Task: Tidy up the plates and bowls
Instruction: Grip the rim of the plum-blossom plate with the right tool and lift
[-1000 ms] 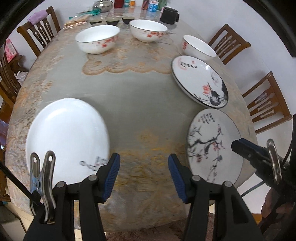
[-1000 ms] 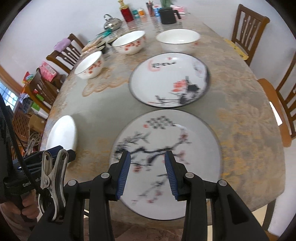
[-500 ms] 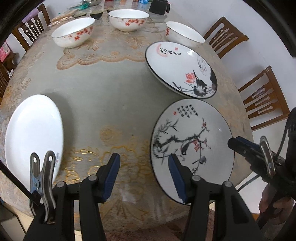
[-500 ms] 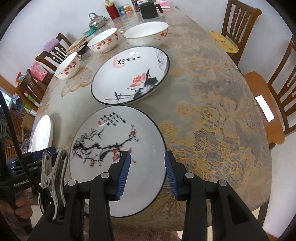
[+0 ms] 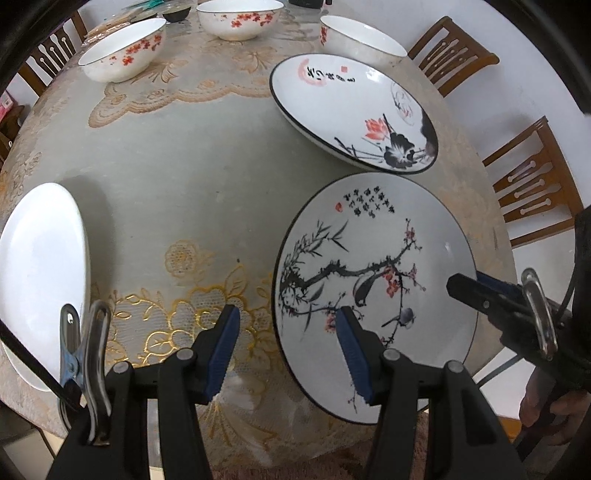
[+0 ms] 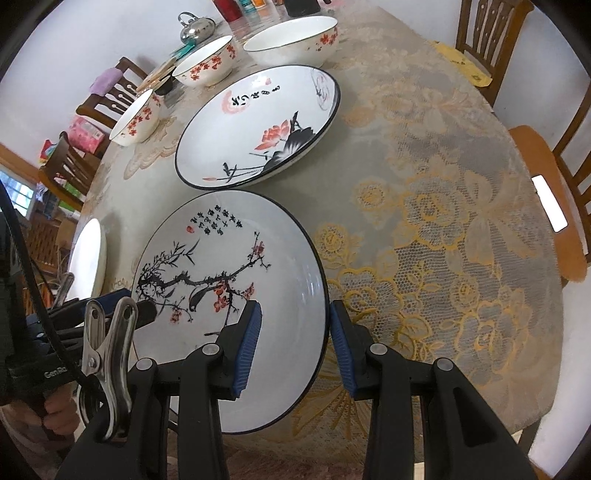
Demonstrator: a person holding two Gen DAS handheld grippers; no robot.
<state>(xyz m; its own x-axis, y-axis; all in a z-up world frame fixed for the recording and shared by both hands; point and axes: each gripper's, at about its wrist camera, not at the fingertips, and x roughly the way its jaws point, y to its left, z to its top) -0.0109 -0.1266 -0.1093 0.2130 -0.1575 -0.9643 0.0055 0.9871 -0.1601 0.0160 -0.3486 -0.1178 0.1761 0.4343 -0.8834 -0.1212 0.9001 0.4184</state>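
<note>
Plates and bowls sit spread over a lace-covered table [image 5: 177, 155]. Seen from the left wrist, the left gripper [image 5: 284, 347] hangs with its jaws apart and nothing pressed between them; the near left rim of the plum-branch plate [image 5: 373, 280] falls in the gap, one blue pad over the plate's face and the other over the cloth. Just beyond that plate lies the lotus plate [image 5: 351, 110], their rims close together. A plain white plate [image 5: 40, 273] rests at the table's left edge, well apart from both. Three red-blossom bowls [image 5: 123, 50] stand across the far side. The right gripper [image 5: 476, 286] reaches in at the plum-branch plate's right rim; whether it is open cannot be told from here.

From the right wrist, the right gripper [image 6: 295, 343] straddles the right rim of the plum-branch plate [image 6: 229, 266], jaws apart, one pad above the plate's face and one over the cloth, neither clearly pressing. The lotus plate [image 6: 258, 129] lies beyond, the bowls [image 6: 207, 61] farther back, and a metal kettle [image 6: 197, 27] behind them.
</note>
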